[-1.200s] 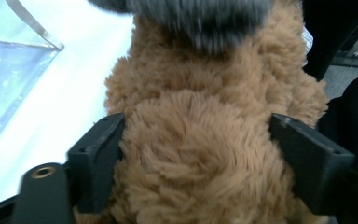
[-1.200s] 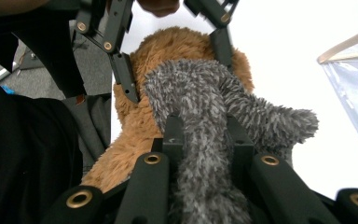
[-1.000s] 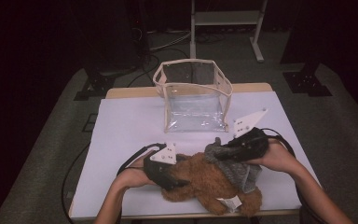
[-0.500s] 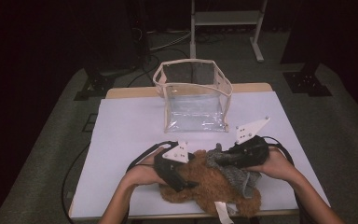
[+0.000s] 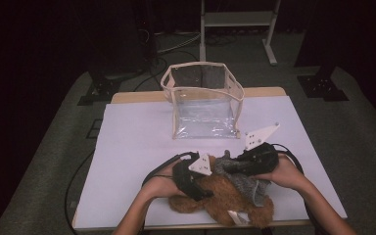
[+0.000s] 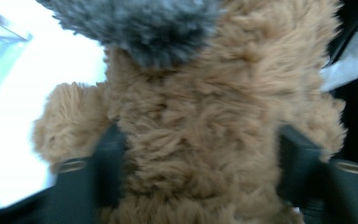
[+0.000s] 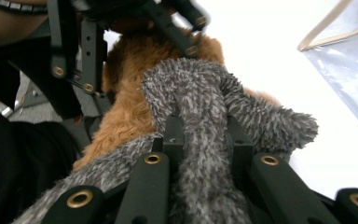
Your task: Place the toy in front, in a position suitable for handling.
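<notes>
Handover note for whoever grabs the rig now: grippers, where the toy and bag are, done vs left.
Left gripper: jaws have just been closing and now press into both sides of the brown plush toy.
Right gripper: shut on a fold of the grey fuzzy cloth wrapped on the toy.
Toy and cloth lie at the near edge of the table, in front of the person.
Clear bag: upright, open-topped, farther back at mid-table, apart from the toy, nothing visible inside.
Done: both grips taken.
Left, probably: lift the toy and put it into the bag.
</notes>
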A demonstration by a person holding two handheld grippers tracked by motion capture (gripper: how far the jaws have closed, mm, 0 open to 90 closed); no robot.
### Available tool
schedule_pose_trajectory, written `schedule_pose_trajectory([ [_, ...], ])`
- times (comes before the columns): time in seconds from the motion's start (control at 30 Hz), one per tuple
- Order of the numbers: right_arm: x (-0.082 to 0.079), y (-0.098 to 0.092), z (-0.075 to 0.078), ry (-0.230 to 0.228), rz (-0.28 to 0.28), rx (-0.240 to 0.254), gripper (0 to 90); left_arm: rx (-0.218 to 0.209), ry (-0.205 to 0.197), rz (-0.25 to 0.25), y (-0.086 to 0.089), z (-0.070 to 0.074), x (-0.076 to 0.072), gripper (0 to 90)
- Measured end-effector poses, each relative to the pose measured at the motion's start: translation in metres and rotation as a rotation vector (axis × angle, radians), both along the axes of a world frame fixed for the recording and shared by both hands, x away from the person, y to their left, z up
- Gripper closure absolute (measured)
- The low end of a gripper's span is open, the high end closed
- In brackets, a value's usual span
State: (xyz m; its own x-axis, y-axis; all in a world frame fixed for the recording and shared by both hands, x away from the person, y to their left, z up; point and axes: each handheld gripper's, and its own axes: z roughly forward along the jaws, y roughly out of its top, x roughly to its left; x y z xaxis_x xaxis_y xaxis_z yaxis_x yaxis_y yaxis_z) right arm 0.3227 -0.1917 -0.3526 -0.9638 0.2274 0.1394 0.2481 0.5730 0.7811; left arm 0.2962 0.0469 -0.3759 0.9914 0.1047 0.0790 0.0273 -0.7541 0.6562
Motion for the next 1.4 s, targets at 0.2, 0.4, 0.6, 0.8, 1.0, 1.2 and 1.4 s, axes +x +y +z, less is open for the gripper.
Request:
schedule_pose_trajectory([
  [0.2, 0.016, -0.005, 0.019, -0.026, -0.034, 0.031, 74.7, 0.015, -0.056, 0.032, 0.004, 0.020, 0.018, 49.7],
  [0.4, 0.031, 0.020, 0.022, -0.046, -0.014, 0.006, 74.7, 0.057, -0.053, 0.069, 0.026, 0.023, 0.029, 49.8],
  [0.6, 0.025, 0.047, 0.003, -0.033, 0.045, -0.014, 74.9, -0.011, -0.012, 0.075, 0.049, 0.014, 0.020, 40.0],
  [0.8, 0.008, 0.038, -0.009, -0.030, 0.052, 0.009, 75.0, -0.070, 0.021, 0.065, 0.051, 0.004, 0.012, 39.5],
  [1.0, 0.002, 0.010, -0.011, -0.034, 0.001, 0.054, 75.2, -0.079, 0.013, 0.059, 0.048, 0.001, 0.010, 39.9],
  [1.2, 0.005, -0.014, -0.012, -0.030, -0.060, 0.040, 75.2, -0.066, 0.007, 0.046, 0.047, 0.000, 0.008, 40.1],
  [1.4, 0.004, 0.009, 0.002, -0.063, -0.014, 0.032, 75.2, -0.062, -0.006, 0.038, 0.042, -0.002, 0.006, 40.1],
])
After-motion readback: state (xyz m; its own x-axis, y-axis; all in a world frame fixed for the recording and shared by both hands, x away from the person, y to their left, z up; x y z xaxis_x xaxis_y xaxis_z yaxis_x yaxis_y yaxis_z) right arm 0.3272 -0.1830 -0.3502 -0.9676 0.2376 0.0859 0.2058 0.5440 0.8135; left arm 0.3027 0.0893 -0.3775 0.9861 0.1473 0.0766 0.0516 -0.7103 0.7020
